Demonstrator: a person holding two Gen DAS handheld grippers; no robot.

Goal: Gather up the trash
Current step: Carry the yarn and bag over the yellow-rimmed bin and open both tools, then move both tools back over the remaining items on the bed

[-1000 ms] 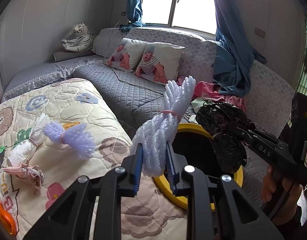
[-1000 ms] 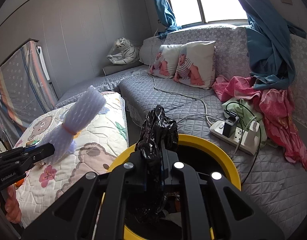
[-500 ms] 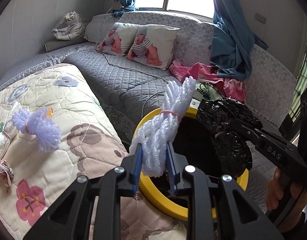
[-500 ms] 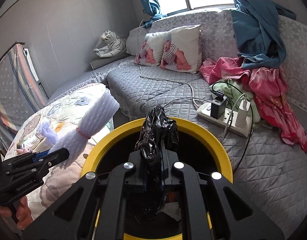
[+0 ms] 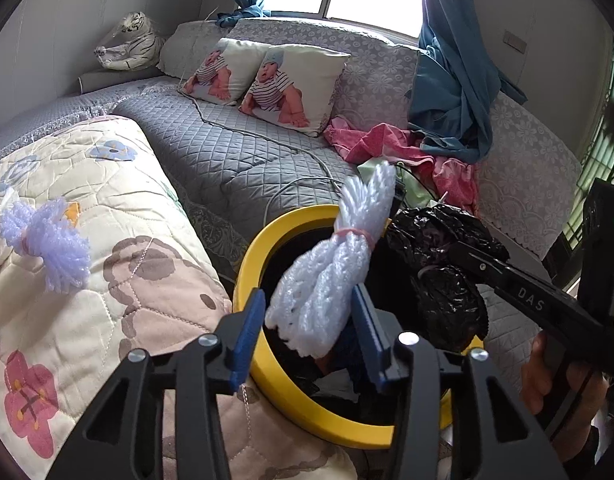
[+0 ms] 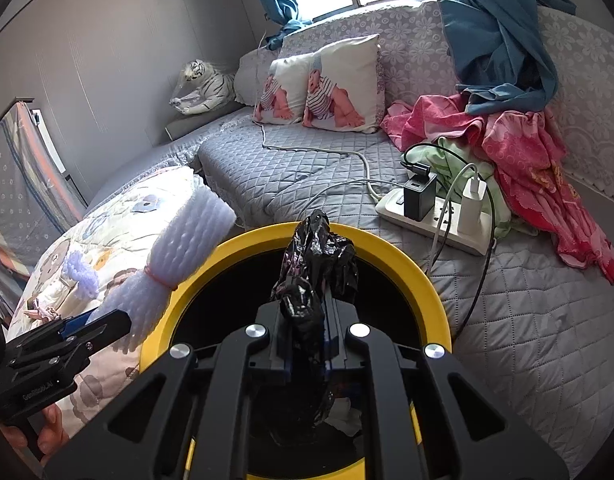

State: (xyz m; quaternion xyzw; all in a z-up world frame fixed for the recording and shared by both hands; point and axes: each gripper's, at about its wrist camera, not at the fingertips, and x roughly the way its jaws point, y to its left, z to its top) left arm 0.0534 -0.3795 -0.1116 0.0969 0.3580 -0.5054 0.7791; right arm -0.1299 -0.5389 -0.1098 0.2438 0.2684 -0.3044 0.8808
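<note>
A yellow-rimmed bin (image 5: 251,264) (image 6: 407,260) stands between the quilted bed and the grey couch. My left gripper (image 5: 307,296) hangs over its near rim, jaws opening. A white foam net bundle (image 5: 347,248) (image 6: 187,232) stands between them, leaning on the right pad with a gap at the left pad. My right gripper (image 6: 307,308) is shut on a crumpled black plastic bag (image 6: 315,256) (image 5: 447,292) above the bin's mouth. In the left wrist view it reaches in from the right. A purple foam net (image 5: 47,240) lies on the quilt.
A power strip (image 6: 435,216) with chargers and cables lies on the couch just behind the bin. Pink cloth (image 6: 519,148) and a blue curtain (image 6: 499,40) are heaped at the right. Some trash (image 6: 343,416) shows inside the bin. A hand (image 5: 547,376) holds the right gripper.
Both grippers came down and forward over the bin. The left jaws spread apart, and the white foam net now leans loose between them. The black bag stays clamped.
</note>
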